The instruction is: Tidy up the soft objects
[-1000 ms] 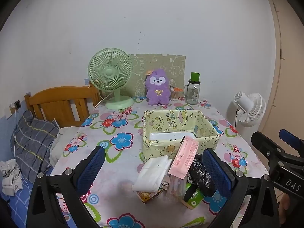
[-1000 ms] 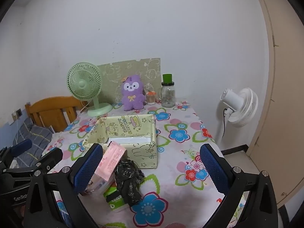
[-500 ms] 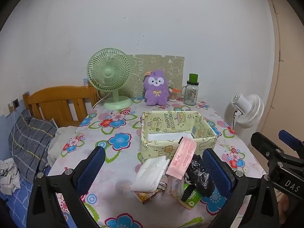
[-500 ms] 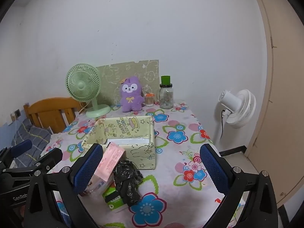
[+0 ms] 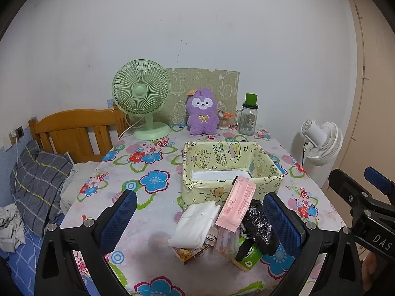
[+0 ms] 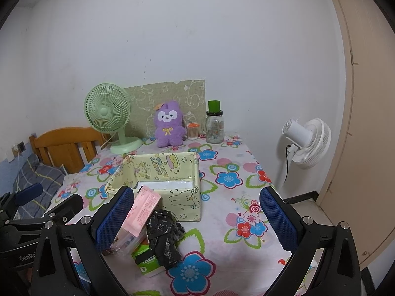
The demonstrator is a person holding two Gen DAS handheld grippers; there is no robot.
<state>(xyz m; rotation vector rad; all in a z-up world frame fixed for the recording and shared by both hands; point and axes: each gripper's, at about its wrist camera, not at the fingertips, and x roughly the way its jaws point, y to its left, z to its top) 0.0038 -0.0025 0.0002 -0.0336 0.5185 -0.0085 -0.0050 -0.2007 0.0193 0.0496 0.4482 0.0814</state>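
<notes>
Both tongs wide open, empty, pink packet (image 5: pixel 236 203) leaning lengthwise on yellow box (image 5: pixel 229 170), top toward box

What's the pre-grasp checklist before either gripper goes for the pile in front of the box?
1. Left gripper open, empty: ok.
2. Right gripper open, empty: ok.
3. Yellow box has room: ok, only a flat white sheet shows inside.
4. Pile items separable: not ok, pink packet leans over white folded cloth and black bag.
5. Grippers clear of each other: ok.
6. What lies under the pile: cannot tell.
</notes>
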